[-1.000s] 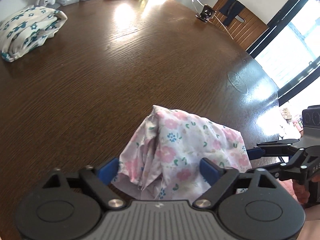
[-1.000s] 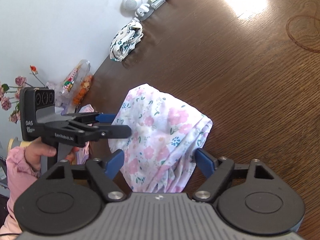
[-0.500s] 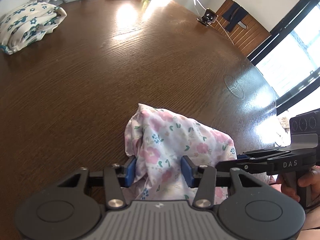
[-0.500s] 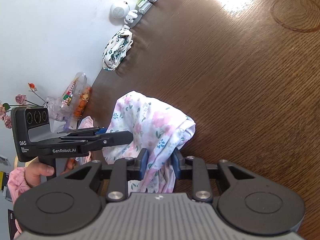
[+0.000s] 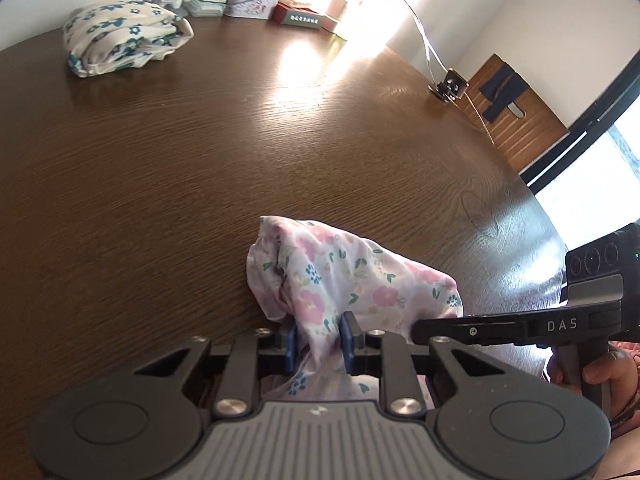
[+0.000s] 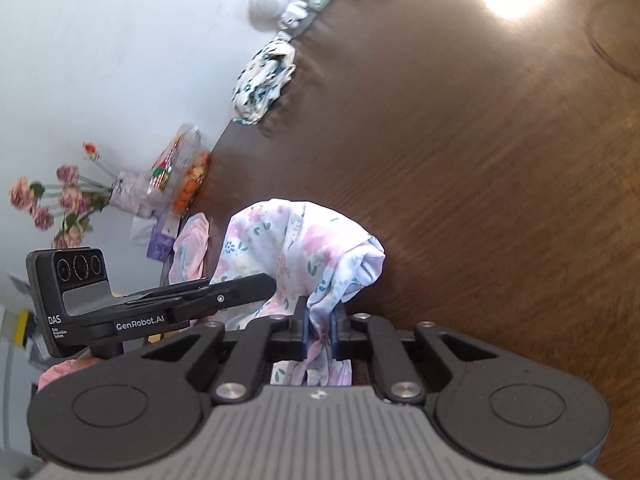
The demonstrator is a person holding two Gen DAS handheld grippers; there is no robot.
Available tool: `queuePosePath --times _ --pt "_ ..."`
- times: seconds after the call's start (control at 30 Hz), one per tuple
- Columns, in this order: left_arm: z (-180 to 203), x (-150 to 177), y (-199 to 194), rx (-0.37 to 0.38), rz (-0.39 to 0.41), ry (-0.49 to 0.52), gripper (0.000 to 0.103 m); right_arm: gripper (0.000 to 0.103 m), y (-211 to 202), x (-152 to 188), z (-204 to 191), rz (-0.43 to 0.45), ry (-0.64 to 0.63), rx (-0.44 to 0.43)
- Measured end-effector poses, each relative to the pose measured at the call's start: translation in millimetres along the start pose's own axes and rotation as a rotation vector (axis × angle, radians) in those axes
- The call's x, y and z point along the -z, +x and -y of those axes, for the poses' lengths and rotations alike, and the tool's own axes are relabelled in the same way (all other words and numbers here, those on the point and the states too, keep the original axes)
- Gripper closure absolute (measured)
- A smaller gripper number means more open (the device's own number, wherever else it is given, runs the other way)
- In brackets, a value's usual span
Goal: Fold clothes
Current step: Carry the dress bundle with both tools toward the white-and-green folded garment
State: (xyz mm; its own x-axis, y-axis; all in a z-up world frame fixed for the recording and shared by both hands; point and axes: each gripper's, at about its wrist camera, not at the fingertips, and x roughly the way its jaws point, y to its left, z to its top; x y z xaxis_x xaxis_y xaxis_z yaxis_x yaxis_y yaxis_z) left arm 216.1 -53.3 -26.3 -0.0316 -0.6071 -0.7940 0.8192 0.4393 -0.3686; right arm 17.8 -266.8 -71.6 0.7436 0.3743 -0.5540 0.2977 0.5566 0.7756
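Both hand-held grippers, left [image 5: 319,343] and right [image 6: 319,331], wide apart a second ago, now pinch the floral garment [image 5: 352,280].

The right tongs [image 6: 319,330] pinch the pink floral garment [image 6: 296,252] bunched at the counter's [image 6: 480,180] near edge, the left tongs [image 6: 256,286] alongside.

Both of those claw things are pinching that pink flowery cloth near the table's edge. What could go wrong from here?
1. The left gripper and right gripper each pinch only a small bunch of the pink floral garment, so it might slip free when lifted.
2. The garment is crumpled, so a fold could trap wrinkles.
3. It sits near the edge of the wooden table, and loose cloth may slide off.
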Motion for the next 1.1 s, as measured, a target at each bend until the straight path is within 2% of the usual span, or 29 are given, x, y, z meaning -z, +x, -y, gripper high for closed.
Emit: queuePosePath --times 0.43,0.6,0.73,0.9,1.1 --pt "34 2 -39 -0.156 0.203 -0.029 0.086 0.095 -6 -42 -69 -0.081 -0.364 0.046" --pt "47 -4 -70 -0.211 0.35 -0.021 0.086 0.095 -20 -62 -108 -0.055 -0.524 0.042" --pt "48 -17 -90 -0.214 0.43 -0.052 0.086 0.095 -29 -81 -137 -0.03 -0.629 0.03" --pt "41 -38 -104 -0.23 0.506 -0.097 0.086 0.095 -20 -115 -159 -0.032 -0.676 0.003" --pt "13 -74 -116 -0.257 0.561 -0.19 0.086 0.095 9 -164 -189 -0.051 -0.719 -0.019"
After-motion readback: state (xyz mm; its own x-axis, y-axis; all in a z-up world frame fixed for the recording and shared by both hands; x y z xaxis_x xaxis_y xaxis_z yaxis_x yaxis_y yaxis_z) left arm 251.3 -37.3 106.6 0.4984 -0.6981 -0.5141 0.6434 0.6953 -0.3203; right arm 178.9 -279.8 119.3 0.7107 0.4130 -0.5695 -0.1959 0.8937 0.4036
